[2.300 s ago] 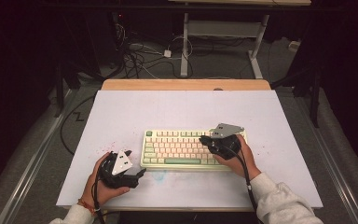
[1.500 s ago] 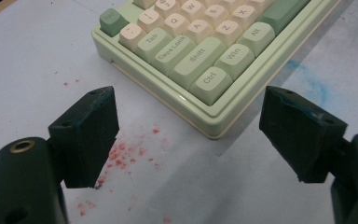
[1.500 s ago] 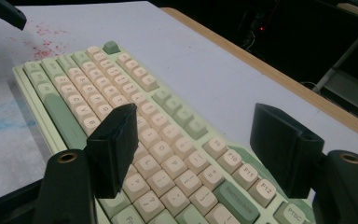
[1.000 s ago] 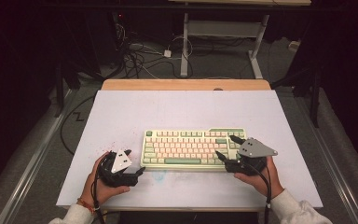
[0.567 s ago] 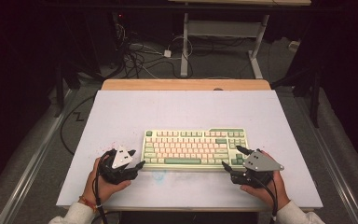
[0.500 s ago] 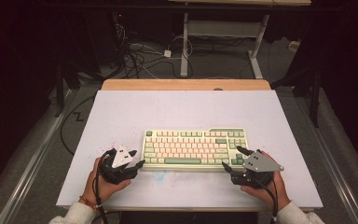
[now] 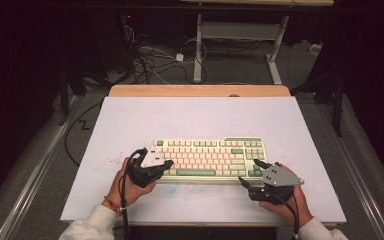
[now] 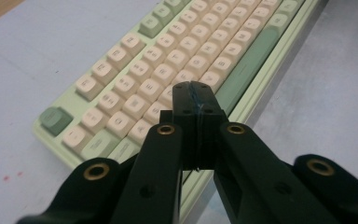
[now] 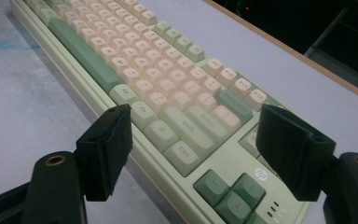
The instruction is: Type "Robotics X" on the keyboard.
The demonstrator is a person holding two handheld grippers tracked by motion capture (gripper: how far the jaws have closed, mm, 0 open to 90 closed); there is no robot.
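With the keyboard (image 7: 207, 159) lying near the front of the counter (image 7: 200, 117), the left tool (image 8: 196, 100), jaws just closed together on nothing, is hovering over its lower-left keys and should press straight down, while the right tool (image 9: 193, 154), jaws apart, is straddling the near right corner.

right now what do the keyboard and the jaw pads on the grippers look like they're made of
Keyboard: probably moulded plastic, matt cream and green keycaps with printed legends and a pale green case. Right gripper pads: black, dull, looks like plastic or hard rubber; cannot tell which. Left gripper: same black finish, with brass-coloured rivets.
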